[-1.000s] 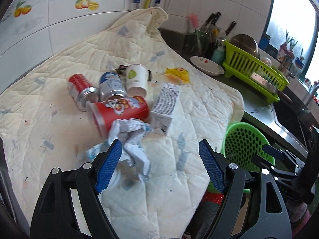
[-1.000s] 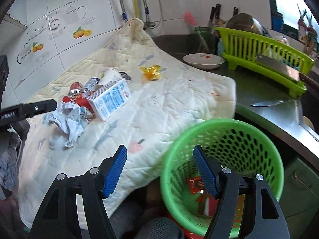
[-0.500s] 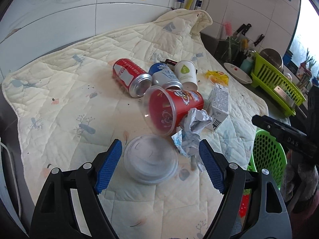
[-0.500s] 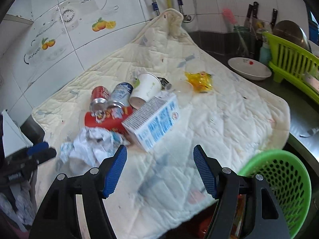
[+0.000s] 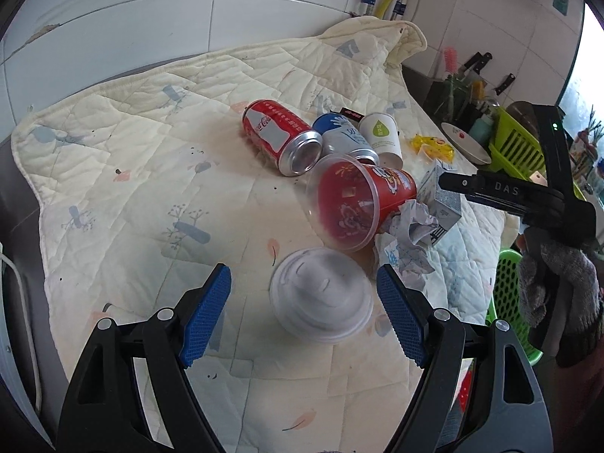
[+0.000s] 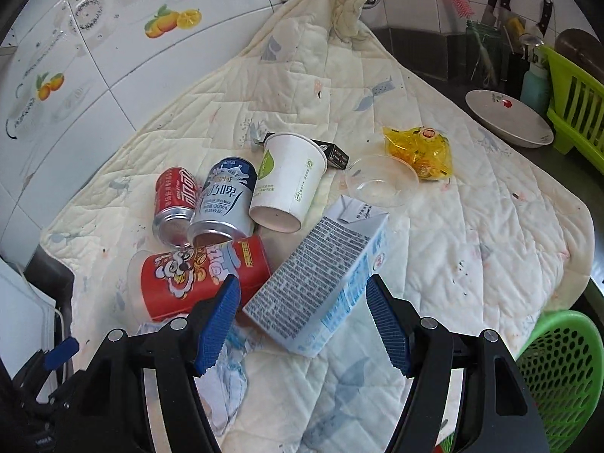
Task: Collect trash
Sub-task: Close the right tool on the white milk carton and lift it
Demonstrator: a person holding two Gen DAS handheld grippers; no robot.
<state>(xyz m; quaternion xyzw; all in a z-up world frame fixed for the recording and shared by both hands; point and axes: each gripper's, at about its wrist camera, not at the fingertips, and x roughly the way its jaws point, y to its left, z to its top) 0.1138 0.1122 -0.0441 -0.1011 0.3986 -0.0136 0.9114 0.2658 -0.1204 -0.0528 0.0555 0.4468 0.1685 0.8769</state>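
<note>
Centre of left wrist view: left tool (image 5: 304, 315) spread apart, empty, white lid (image 5: 321, 299) lying between its fingers on quilt (image 5: 132, 173). Red cup (image 5: 356, 200) on its side just above lid; crumpled paper (image 5: 407, 238) right of cup. Lower centre of right wrist view: right tool (image 6: 302, 321) apart, empty, milk carton (image 6: 321, 283) between its fingers. Green basket (image 6: 558, 370) at lower right.

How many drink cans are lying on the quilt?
2. The red cola can lies farthest left; the blue-and-white can lies against its right side, beside the paper cup. More may be hidden.
</note>
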